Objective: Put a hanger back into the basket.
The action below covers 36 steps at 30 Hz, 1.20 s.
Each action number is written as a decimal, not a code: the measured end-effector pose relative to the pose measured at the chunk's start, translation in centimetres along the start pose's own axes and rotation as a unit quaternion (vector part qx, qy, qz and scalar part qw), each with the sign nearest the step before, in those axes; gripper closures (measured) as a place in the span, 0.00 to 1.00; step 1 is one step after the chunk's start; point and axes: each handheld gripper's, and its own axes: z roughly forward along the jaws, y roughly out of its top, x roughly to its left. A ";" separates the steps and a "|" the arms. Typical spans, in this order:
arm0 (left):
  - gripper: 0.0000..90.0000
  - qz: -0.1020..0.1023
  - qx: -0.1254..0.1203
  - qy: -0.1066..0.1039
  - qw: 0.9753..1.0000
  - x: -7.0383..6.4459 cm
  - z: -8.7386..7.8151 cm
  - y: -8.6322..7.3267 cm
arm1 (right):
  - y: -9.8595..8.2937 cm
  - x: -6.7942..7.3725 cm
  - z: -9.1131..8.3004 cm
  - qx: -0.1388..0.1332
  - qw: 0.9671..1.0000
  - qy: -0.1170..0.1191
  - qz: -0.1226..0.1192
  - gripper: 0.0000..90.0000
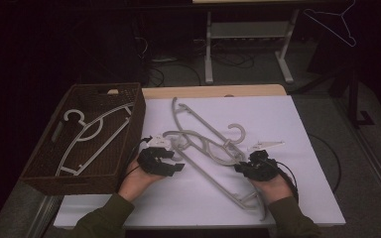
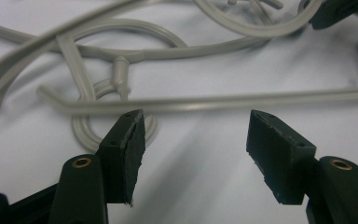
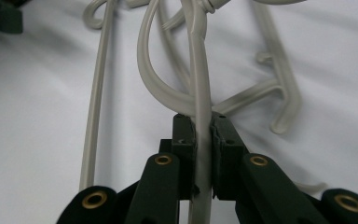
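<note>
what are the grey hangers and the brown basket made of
Hangers: likely moulded plastic, matt grey, smooth rounded bars with a soft sheen; the right gripper clamps one bar.
Basket: looks like woven wicker or rattan, dark brown, ribbed weave on its walls.

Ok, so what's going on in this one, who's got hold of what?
A person works at a white-covered table with a gripper in each hand. The right gripper is shut on a bar of one grey hanger in a tangled pile of hangers at mid-table. The left gripper is open, its fingers just short of the nearest hanger bar, holding nothing. One white hanger lies in the wicker basket at the left.
</note>
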 end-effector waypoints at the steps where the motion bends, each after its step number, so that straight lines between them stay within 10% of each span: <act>1: 0.41 0.002 -0.001 0.000 1.000 0.0 -0.1 0.1 | 0.0 0.0 0.1 -0.001 1.000 0.008 -0.005 0.91; 17: 0.40 0.028 0.001 0.010 1.000 -0.2 -0.6 0.7 | 0.2 0.5 0.9 0.032 0.986 0.100 -0.133 0.90; 36: 0.61 0.137 0.081 0.017 0.987 -0.7 4.2 1.9 | 0.3 0.4 1.7 0.041 0.982 0.105 -0.153 0.90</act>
